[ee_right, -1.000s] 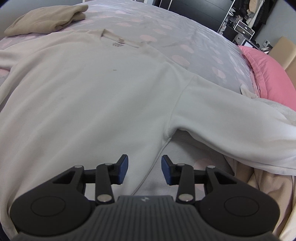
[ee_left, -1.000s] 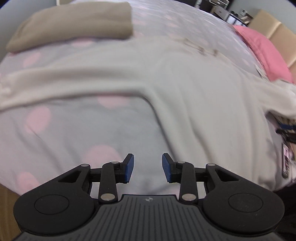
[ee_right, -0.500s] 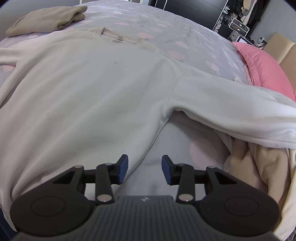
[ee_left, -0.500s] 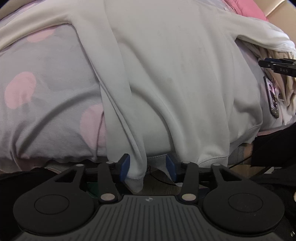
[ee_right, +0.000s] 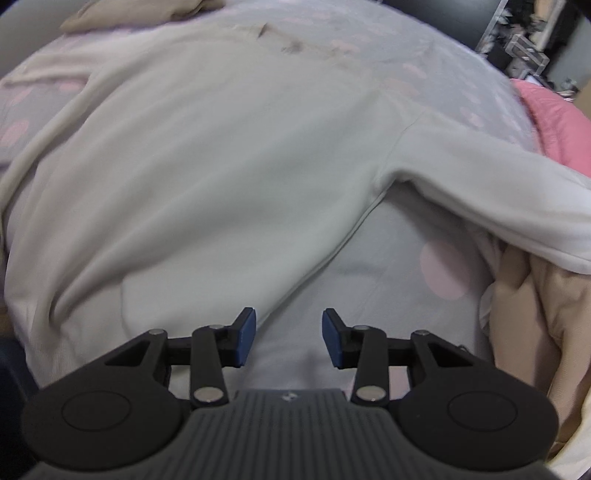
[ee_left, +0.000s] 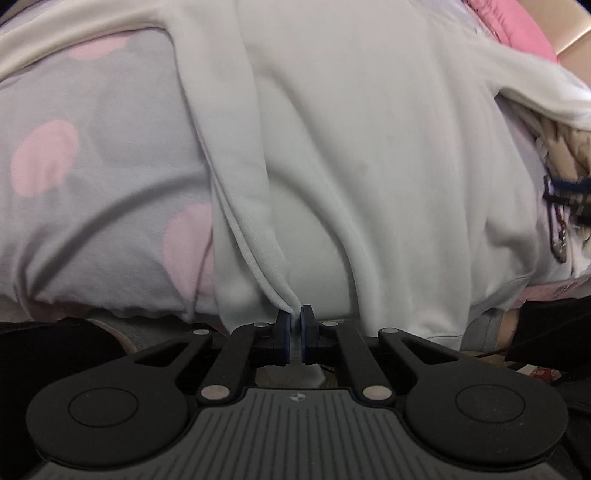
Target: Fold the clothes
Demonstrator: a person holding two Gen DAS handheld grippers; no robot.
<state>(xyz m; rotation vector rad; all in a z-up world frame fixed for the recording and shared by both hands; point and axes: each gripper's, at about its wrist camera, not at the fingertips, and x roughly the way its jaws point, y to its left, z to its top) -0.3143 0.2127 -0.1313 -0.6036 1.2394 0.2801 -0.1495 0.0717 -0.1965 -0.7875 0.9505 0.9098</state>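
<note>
The left gripper (ee_left: 294, 325) is clenched on the hem of the white sweatshirt (ee_left: 369, 155), its blue pads (ee_left: 282, 334) pressed together with a thin fold of cloth between them. From that pinch the fabric runs up toward 12 o'clock in a long ridge, and the body of the garment spreads across the upper and right parts of the left wrist view. The sweatshirt lies on a grey bedspread with pink dots (ee_left: 92, 177), which shows at 9 o'clock; its bottom edge hangs over the side of the bed. At 3 o'clock a dark object, blurred, sits near the garment's far side seam.

The right gripper (ee_right: 288, 338) is released, its jaws standing well apart above the side seam of the sweatshirt (ee_right: 207, 177), where white cloth meets bare bedspread (ee_right: 399, 251); it holds nothing. One sleeve (ee_right: 491, 184) stretches out toward 3 o'clock and lies over a crumpled beige garment (ee_right: 535, 306) at 4 o'clock. A pink pillow (ee_right: 546, 118) sits at 2 o'clock, and a folded tan garment (ee_right: 147, 11) lies at 11 o'clock beyond the neckline.
</note>
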